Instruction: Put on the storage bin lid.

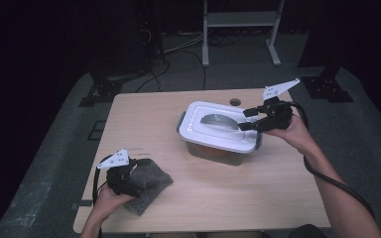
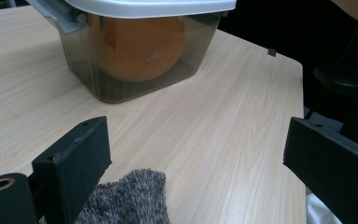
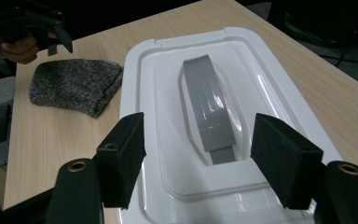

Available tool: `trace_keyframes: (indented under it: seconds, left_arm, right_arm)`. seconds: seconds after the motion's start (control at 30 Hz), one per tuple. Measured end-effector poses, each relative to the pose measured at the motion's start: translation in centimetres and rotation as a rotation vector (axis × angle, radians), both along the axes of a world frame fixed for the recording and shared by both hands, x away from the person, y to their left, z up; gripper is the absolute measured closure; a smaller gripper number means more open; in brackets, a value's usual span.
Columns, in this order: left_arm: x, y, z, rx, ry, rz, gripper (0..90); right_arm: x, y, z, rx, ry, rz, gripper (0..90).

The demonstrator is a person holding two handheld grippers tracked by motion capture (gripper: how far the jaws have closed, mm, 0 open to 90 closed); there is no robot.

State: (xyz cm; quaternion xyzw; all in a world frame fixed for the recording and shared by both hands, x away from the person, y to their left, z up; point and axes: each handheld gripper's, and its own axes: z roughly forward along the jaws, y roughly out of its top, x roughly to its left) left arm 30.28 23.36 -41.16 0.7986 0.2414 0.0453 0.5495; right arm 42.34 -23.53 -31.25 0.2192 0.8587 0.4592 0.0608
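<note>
I am holding my right gripper with jaws apart and nothing between them, hovering over the grey handle on the white lid of the one clear box at mid-table; next, I judge, comes closing on that handle. My left gripper, also gaping, is resting over the single grey cloth. One orange thing is sitting inside the box.

We see a pale wooden worktop on a grey carpeted floor, a white metal rack and black cables behind it, the room beyond dark
</note>
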Motion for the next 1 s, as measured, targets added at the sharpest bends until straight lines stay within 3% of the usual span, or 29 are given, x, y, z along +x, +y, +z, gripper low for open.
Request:
trace_keyframes:
  seconds: [0.7,1.0]
  left_arm:
    - [-0.1,-0.4,0.0,0.008,0.001,-0.006,6.5]
    - [-0.1,-0.5,0.0,0.010,0.000,-0.007,6.5]
  right_arm:
    - [-3.3,-4.4,-0.2,-0.007,0.005,-0.067,30.9]
    - [-4.6,-5.6,-1.3,-0.009,0.020,-0.085,30.6]
